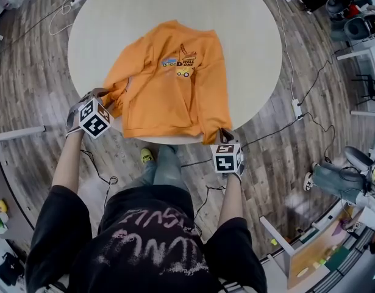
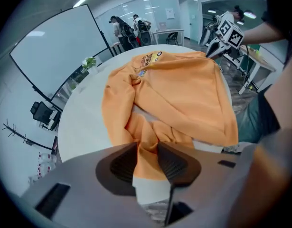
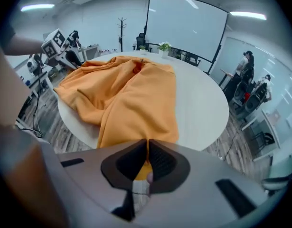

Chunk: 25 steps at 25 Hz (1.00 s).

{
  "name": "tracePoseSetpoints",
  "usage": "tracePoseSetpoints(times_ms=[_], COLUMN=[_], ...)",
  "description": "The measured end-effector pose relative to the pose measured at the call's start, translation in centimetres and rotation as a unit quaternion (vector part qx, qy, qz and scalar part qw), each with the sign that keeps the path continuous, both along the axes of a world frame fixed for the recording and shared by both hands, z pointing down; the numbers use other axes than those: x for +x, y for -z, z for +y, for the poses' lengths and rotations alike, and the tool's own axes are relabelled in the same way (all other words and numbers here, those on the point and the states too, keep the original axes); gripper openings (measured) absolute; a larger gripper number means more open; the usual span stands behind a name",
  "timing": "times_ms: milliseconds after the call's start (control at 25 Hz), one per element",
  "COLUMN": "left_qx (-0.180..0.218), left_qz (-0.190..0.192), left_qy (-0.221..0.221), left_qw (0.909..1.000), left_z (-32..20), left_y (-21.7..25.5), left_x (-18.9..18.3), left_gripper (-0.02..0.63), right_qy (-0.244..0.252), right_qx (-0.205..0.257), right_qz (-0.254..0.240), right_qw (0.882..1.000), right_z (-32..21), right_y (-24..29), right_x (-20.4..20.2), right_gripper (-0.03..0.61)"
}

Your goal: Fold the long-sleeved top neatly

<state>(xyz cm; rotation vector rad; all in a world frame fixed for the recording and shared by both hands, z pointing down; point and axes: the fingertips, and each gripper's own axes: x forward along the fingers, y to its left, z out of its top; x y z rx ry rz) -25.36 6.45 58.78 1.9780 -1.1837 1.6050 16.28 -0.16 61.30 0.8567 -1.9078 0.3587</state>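
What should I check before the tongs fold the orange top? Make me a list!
1. Left tongs grip the sleeve: ok, cloth fills the gap between them.
2. Right tongs pinch the near right corner of the orange top: ok, shut on it.
3. The orange top lies flat: not ok, it is bunched near the sleeve.
4. The whole orange top is on the table: not ok, the near right corner hangs past the rim.
5. Bare table beyond the orange top for folding: ok.
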Motion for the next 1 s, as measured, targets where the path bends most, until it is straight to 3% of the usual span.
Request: tracePoseSetpoints(times_ms=[200, 400, 640, 1000], left_qx=[-0.022, -0.042, -0.063, -0.115], left_qz=[-0.021, -0.039, -0.062, -0.088], left_qy=[-0.004, -0.011, -0.014, 0.02], left_qw=[0.9995, 0.9983, 0.996, 0.9892], left_z=[0.1, -0.4, -1.6, -3.7], left_y=[-1.1, -2.0, -2.1, -2.4], left_x=[-0.7, -1.9, -3.3, -5.5], left_gripper=[0.054, 0.044, 0.043, 0.043], right_qy=[-0.03, -0.082, -0.102, -0.12], right_qx=[0.012, 0.06, 0.121, 0.159], right_qz=[0.02, 0.051, 0.079, 0.107], right_qw=[0.999, 0.994, 0.984, 0.974], right_z=[-3.6, -10.2, -19.4, -32.3], right_y=[1.8, 4.6, 8.3, 10.5], right_x=[3.0, 7.8, 12.2, 14.9], right_gripper=[0.02, 0.02, 0.02, 0.02])
